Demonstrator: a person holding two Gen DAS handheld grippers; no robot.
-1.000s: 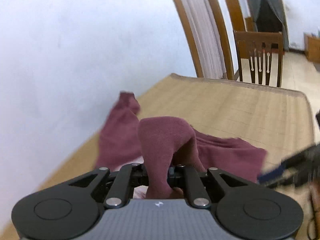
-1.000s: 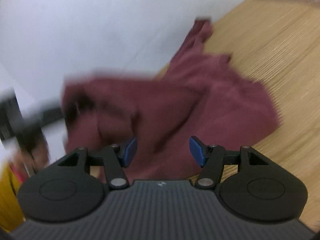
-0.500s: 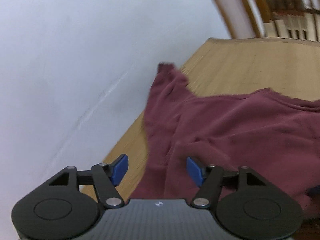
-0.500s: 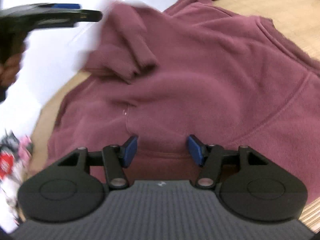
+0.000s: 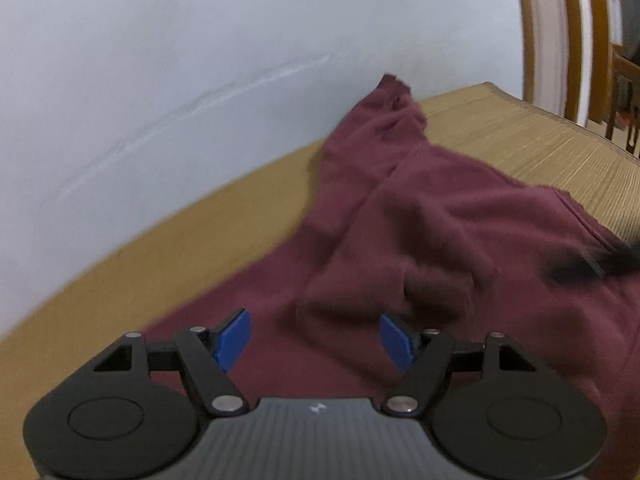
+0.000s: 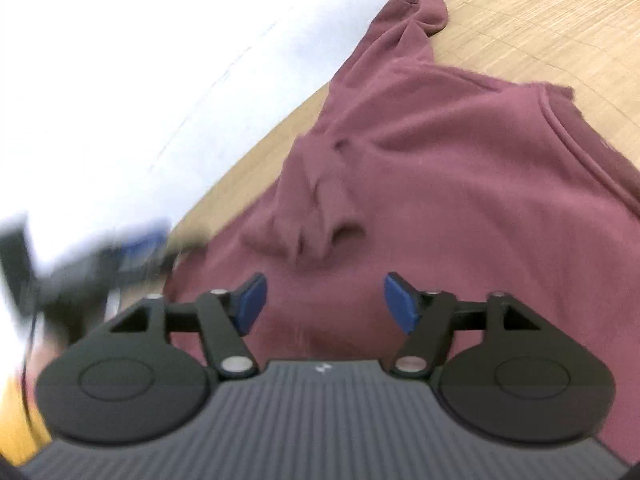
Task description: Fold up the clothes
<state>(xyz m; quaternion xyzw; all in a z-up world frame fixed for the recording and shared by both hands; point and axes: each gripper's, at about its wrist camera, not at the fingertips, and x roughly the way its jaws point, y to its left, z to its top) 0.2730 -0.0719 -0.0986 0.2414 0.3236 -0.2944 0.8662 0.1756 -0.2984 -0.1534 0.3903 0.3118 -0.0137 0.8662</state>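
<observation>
Currently the maroon sweatshirt point(image 6: 460, 168) lies spread on the mat-covered counter point(image 5: 532, 140), one sleeve point(image 6: 316, 204) folded loosely inward. Both grippers' jaws are opening, nothing held. That sleeve could be dragged askew if snagged.

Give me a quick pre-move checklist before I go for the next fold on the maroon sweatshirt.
1. Left gripper free of cloth: ok, jaws opening, nothing pinched.
2. Right gripper free of cloth: ok, jaws opening, over the fabric.
3. Near sleeve folded onto the sweatshirt body: ok, cuff lies bunched on it.
4. Far sleeve folded in: not ok, it stretches out toward the wall.
5. Sweatshirt fully on the mat: cannot tell, the near hem is hidden.
</observation>
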